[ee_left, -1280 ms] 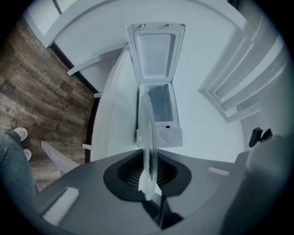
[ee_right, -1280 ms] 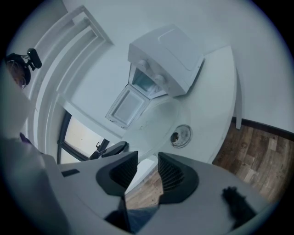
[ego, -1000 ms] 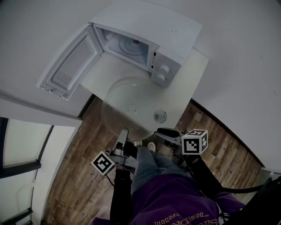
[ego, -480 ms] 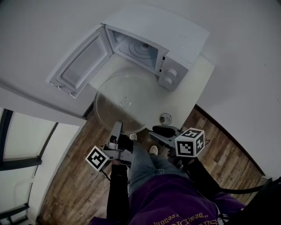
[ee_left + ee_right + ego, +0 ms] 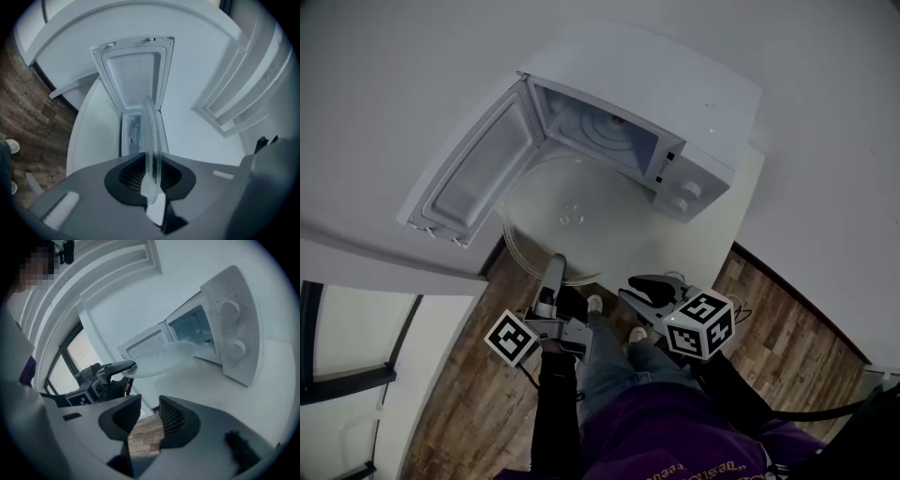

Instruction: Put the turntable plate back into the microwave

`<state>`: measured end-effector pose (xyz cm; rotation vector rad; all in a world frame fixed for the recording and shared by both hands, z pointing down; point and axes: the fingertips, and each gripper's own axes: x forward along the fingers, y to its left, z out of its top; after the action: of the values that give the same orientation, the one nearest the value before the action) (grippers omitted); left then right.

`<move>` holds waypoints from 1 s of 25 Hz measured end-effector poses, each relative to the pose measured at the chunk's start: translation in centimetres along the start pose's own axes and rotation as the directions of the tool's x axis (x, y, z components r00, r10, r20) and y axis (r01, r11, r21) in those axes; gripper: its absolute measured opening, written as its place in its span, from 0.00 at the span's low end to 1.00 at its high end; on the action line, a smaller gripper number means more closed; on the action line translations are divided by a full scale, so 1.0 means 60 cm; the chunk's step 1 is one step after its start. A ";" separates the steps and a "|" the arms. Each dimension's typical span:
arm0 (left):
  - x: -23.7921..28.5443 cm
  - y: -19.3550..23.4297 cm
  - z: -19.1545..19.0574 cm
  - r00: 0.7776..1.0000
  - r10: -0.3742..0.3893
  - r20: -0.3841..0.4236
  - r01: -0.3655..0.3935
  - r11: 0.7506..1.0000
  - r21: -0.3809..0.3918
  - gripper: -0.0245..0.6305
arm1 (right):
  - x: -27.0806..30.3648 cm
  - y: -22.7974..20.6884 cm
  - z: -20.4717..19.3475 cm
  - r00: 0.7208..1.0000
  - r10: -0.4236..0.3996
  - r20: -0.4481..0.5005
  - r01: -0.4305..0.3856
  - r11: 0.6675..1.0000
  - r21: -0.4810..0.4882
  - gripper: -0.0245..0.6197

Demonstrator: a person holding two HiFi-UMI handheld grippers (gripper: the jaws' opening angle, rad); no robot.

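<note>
The clear glass turntable plate [image 5: 581, 211] hangs level over the white table [image 5: 717, 234], its far edge at the mouth of the open white microwave [image 5: 675, 103]. My left gripper [image 5: 555, 267] is shut on the plate's near rim. In the left gripper view the plate [image 5: 151, 136] stands edge-on between the pads of the left gripper [image 5: 152, 176], with the microwave cavity [image 5: 132, 133] straight ahead. My right gripper [image 5: 642, 286] hovers beside the table edge, off the plate. The right gripper [image 5: 149, 416] is open and only wood floor shows between its jaws.
The microwave door [image 5: 473, 173] is swung wide to the left. The microwave's two knobs [image 5: 686, 195] face the table's front right. A wall stands behind the microwave. Wood floor [image 5: 469, 394] and a person's legs lie below the grippers.
The left gripper has carried the plate away from me, from the table's front edge up to the microwave opening. The right gripper has moved along beside it and rolled.
</note>
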<state>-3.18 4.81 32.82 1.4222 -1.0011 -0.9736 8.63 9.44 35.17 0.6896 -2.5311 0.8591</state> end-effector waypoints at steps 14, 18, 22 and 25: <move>0.164 0.074 0.069 0.987 0.013 -0.160 -0.018 0.999 -0.027 0.11 | 0.116 -0.057 0.061 0.974 -0.223 -0.043 0.218 0.971 -0.093 0.06; 0.194 0.083 0.084 0.984 0.008 -0.178 -0.016 0.999 -0.046 0.11 | 0.133 -0.061 0.073 0.968 -0.248 -0.048 0.243 0.966 -0.090 0.05; 0.226 0.078 0.085 0.980 -0.033 -0.194 0.017 0.996 -0.084 0.11 | 0.129 -0.078 0.079 0.947 -0.319 -0.041 0.317 0.947 -0.057 0.05; 0.242 0.080 0.083 0.979 -0.047 -0.200 0.026 0.994 -0.106 0.11 | 0.128 -0.082 0.087 0.932 -0.360 -0.039 0.357 0.932 -0.065 0.05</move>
<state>-3.72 -10.78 36.75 1.4256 -0.7672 -0.8749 4.20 0.15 37.31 1.0559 -2.2724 0.6625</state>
